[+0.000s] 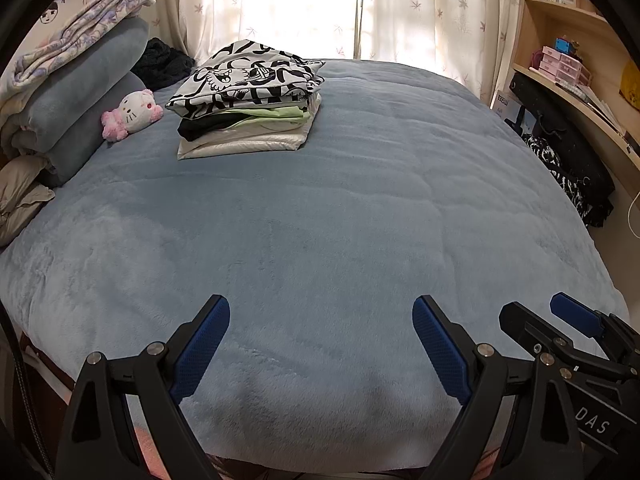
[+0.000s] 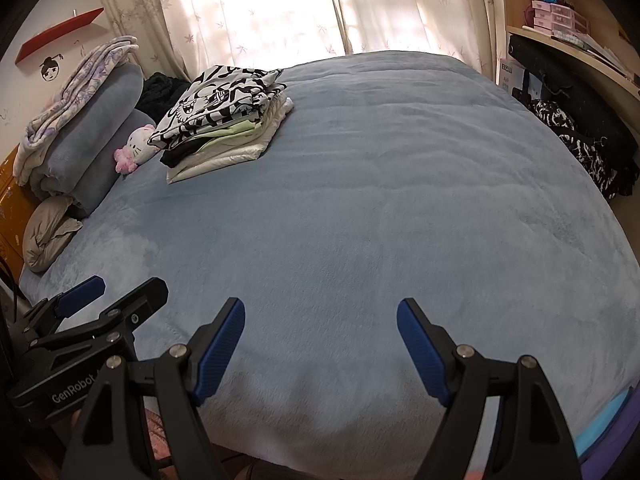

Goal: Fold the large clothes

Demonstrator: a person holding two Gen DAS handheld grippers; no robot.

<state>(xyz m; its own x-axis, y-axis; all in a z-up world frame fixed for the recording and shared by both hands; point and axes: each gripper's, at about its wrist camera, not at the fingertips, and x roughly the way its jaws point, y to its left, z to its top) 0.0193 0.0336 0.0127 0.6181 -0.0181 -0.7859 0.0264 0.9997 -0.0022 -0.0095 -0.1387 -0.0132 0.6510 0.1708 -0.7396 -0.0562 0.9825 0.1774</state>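
A stack of folded clothes point(image 1: 248, 104) lies on the far left part of the blue fleece bed cover point(image 1: 340, 220), topped by a black-and-white print garment; it also shows in the right wrist view point(image 2: 224, 120). My left gripper point(image 1: 321, 312) is open and empty over the near edge of the bed. My right gripper point(image 2: 321, 314) is open and empty beside it, also over the near edge. Each gripper shows in the other's view: the right one at the lower right point(image 1: 560, 320), the left one at the lower left point(image 2: 116, 292).
Rolled blue bedding with a floral blanket point(image 1: 80, 72) and a pink-and-white plush cat point(image 1: 132, 114) lie at the left. A dark garment pile point(image 1: 568, 168) hangs off the right side under wooden shelves point(image 1: 568, 40). Curtains point(image 1: 320, 8) hang behind the bed.
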